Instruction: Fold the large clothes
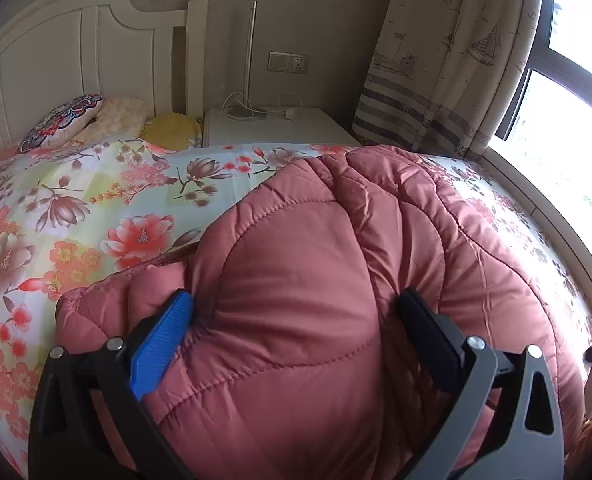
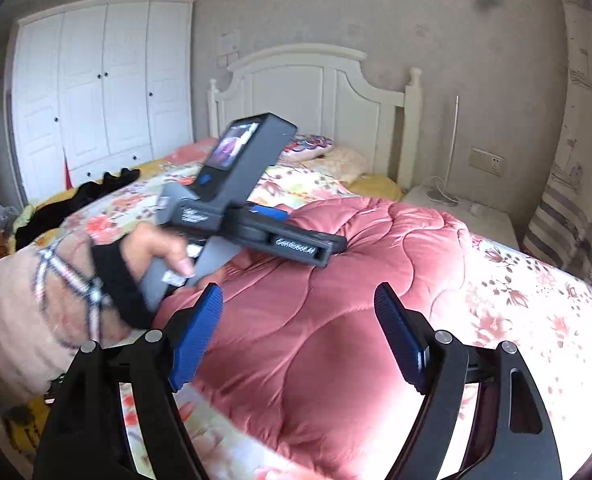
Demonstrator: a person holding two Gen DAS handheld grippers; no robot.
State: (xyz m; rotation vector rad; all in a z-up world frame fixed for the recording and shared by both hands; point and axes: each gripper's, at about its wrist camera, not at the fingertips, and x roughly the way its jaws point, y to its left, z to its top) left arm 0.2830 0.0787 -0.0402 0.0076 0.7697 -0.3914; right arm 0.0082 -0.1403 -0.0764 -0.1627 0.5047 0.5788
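Centrally, a pink quilted padded coat [image 1: 316,280] is lying bunched on the bed [image 1: 76,208], between the headboard [image 1: 56,60] and the foot end, on a floral bedspread. Its puffy, stitched panels are suggesting a light, soft, compressible garment with a smooth shell that is probably slippery; a hem, a seam line or a folded edge would likely be giving a firmer hold than the rounded bulk. The left gripper [image 1: 296,316] is straddling a swollen fold, jaws spread to their widest, pads pushing into the padding on either side rather than pinching it. The right gripper [image 2: 298,320] is hovering above the coat, jaws apart and empty. Beyond the headboard, a white nightstand [image 1: 276,128] is standing beside a patterned curtain [image 1: 448,60] and a bright window; a white wardrobe [image 2: 104,88] is filling the opposite side.
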